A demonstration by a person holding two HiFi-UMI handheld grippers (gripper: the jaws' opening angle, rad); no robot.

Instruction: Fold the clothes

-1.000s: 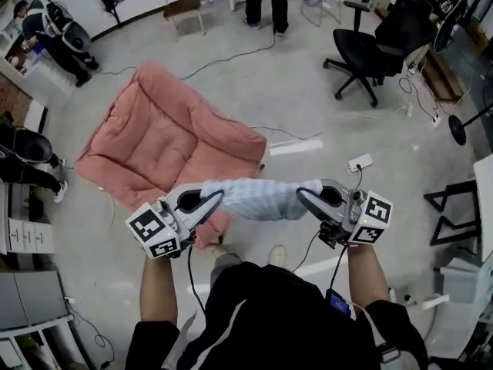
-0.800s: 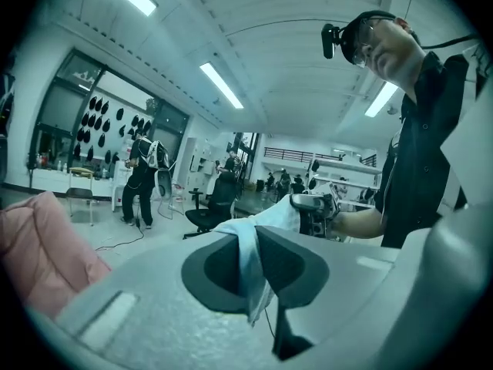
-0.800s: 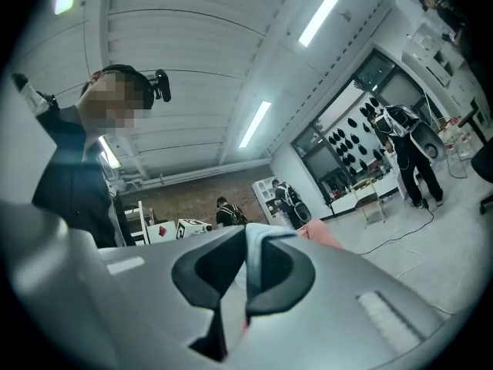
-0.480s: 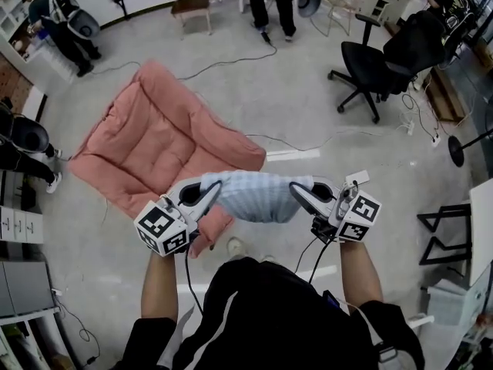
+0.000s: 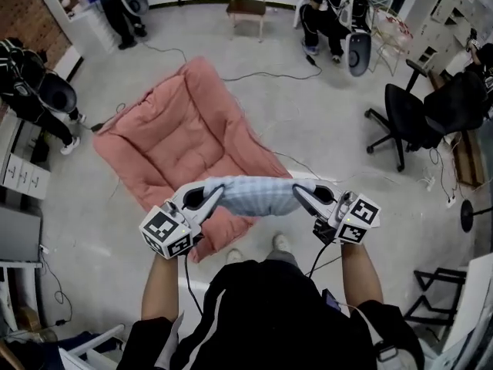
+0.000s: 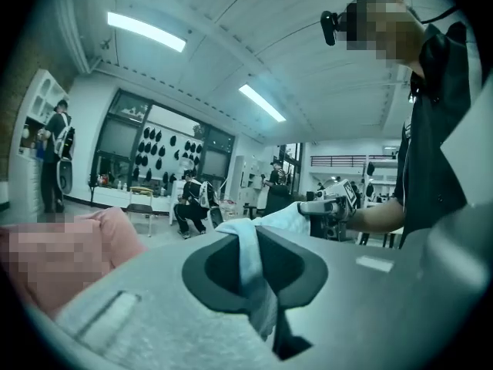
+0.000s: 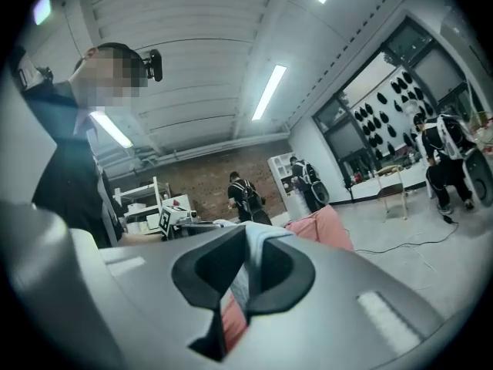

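Observation:
A pale blue folded garment (image 5: 258,196) hangs stretched in the air between my two grippers, at waist height above the floor. My left gripper (image 5: 216,191) is shut on its left end, and the cloth (image 6: 253,272) runs down between the jaws in the left gripper view. My right gripper (image 5: 299,192) is shut on the right end; the same cloth (image 7: 245,272) is pinched between its jaws. Both grippers point toward each other, roughly level. Below and beyond the garment lies a large pink quilted cushion (image 5: 181,137) on the floor.
Several people stand or sit at the back of the room (image 5: 331,10). A black office chair (image 5: 412,118) stands at the right, a wooden chair (image 5: 246,6) at the far wall. Cables (image 5: 308,168) trail over the grey floor. Shelves and drawers (image 5: 19,176) line the left side.
The person has turned, and the view has swung: the pink cushion now lies more centred beyond the grippers, the office chair further right. Both grippers keep hold of the garment between them.

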